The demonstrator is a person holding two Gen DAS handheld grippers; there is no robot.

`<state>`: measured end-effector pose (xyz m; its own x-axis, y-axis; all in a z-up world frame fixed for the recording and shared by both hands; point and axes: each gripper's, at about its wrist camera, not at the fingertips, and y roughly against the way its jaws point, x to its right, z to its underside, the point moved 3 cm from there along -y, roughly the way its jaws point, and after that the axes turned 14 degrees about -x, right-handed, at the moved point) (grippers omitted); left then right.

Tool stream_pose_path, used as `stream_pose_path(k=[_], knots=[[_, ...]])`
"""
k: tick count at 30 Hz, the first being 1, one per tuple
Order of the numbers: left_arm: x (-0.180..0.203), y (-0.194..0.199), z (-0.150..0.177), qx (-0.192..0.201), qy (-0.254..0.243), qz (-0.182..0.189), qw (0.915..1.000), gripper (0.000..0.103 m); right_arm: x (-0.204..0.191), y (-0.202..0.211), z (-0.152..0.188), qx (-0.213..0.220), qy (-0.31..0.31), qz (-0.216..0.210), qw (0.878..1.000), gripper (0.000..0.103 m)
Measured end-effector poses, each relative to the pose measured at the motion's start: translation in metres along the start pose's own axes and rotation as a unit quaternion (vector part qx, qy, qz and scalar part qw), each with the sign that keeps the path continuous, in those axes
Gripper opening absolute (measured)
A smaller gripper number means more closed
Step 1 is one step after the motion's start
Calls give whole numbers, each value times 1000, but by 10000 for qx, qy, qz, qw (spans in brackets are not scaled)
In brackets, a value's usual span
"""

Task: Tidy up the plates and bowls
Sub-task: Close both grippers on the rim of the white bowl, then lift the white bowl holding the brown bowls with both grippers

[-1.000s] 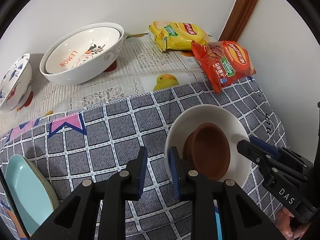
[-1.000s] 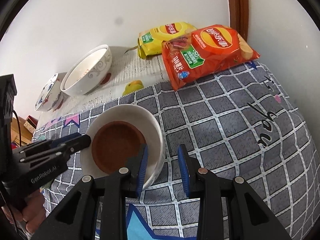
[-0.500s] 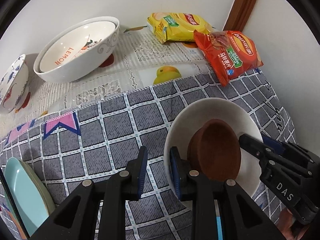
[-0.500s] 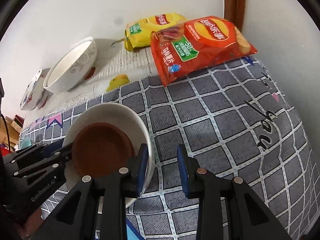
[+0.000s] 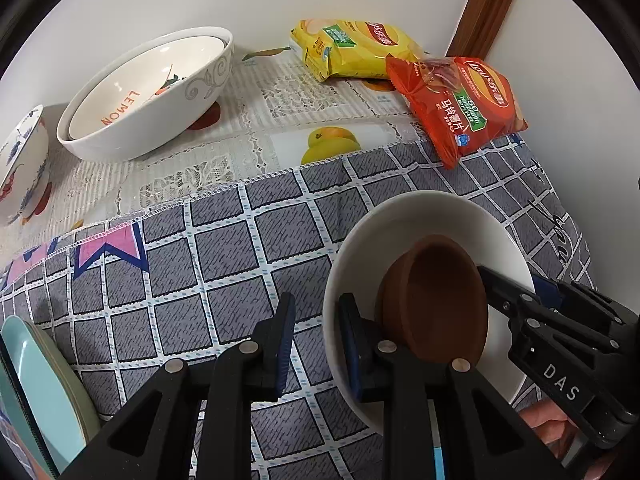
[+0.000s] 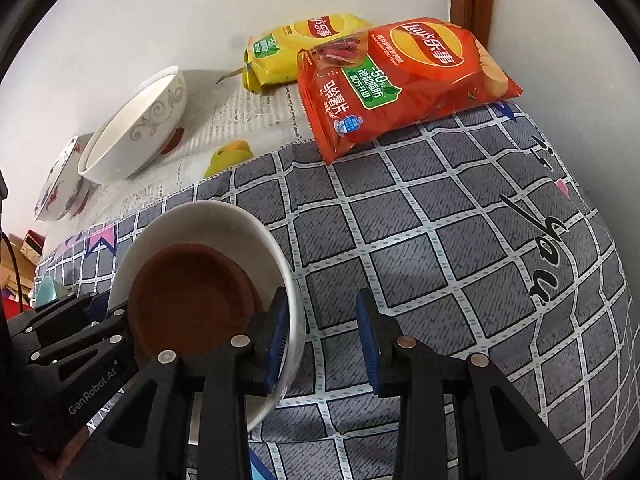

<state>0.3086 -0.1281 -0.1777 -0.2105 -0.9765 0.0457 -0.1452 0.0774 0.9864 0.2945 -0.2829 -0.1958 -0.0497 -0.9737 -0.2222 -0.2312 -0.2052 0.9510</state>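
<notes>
A white bowl (image 5: 420,220) with a brown dish (image 5: 436,300) inside it is held tilted above the grey checked cloth. My left gripper (image 5: 316,344) straddles the bowl's near rim, with one finger inside and one outside. My right gripper (image 6: 322,336) straddles the opposite rim (image 6: 292,280) the same way. Both jaws stand apart around the rim; I cannot tell whether the pads press it. The brown dish (image 6: 188,296) leans inside the bowl. A large white "LEMON" bowl (image 5: 148,92) and a blue-patterned bowl (image 5: 20,160) stand at the back left.
A yellow chip bag (image 5: 352,48) and a red chip bag (image 5: 460,100) lie at the back right by the wall. Pale green plates (image 5: 36,392) stand on edge at the near left. A wooden door frame (image 5: 488,4) rises at the back right.
The white bowl with the brown dish has risen and tilted between both grippers. The dish has slid and leans more steeply. Both cameras have moved up and closer to the back wall.
</notes>
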Motion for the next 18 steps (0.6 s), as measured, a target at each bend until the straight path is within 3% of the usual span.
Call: stream_pose_path(k=[18], knots=[[0,-1,0,-63,171,201,9996,16,-3,-3,-4,-195,-14,-202,9996,24]])
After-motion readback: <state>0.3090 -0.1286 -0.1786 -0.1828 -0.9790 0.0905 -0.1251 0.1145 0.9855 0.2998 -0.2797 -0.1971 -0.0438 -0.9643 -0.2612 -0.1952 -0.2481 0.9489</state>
